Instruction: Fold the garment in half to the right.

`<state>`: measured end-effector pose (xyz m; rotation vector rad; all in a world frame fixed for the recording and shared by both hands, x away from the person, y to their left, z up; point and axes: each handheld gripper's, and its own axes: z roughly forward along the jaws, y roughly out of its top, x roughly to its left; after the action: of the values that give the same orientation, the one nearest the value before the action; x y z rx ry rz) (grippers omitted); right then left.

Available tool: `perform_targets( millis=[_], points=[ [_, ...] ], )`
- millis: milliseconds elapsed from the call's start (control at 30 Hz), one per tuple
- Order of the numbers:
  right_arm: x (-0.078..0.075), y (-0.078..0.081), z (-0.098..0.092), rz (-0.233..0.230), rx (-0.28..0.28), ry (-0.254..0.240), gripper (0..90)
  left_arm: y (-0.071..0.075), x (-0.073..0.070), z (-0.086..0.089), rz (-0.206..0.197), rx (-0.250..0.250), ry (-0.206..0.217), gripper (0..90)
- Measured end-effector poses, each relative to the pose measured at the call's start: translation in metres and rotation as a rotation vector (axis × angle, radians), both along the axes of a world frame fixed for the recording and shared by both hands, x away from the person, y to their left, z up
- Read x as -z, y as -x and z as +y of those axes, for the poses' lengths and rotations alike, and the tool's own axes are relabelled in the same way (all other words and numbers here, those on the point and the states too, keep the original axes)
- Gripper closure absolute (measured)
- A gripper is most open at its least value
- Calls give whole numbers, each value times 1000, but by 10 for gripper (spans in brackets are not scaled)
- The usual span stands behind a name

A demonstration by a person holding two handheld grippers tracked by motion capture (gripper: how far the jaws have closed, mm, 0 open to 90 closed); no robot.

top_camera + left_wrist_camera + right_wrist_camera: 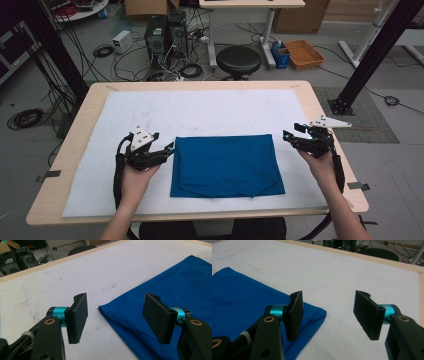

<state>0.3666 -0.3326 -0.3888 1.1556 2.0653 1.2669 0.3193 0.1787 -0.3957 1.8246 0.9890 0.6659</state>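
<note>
High view, writing: no words are big enough to read.
High view, cloth: a folded blue cloth (226, 165) is lying on the white mat (200, 112), between the left claw (169, 148) and right claw (287, 136).
Left gripper view: jaws are standing wide apart, holding nothing, over the cloth's far left corner (100, 308).
Right gripper view: jaws are standing wide apart, holding nothing, at the cloth's far right corner (323, 313).

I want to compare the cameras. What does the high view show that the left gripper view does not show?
High view: the whole folded blue cloth with all its edges, both hands, the right claw, and a round black stool beyond the table.

Left gripper view: the left claw up close, jaws wide apart on either side of one cloth corner.

Both: the blue cloth on the white mat, and the left claw.
</note>
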Motion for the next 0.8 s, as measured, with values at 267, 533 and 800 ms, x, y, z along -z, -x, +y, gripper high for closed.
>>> perform_targets(
  millis=[267,533,800],
  points=[
    [-5,3,7,-23,-20,22,416,18,-2,-6,83,-34,31,384],
    [-8,9,14,-50,-42,46,417,54,19,-3,223,-107,115,427],
    [-5,5,31,-39,-84,65,418,68,45,-7,349,-151,218,434]
  ],
)
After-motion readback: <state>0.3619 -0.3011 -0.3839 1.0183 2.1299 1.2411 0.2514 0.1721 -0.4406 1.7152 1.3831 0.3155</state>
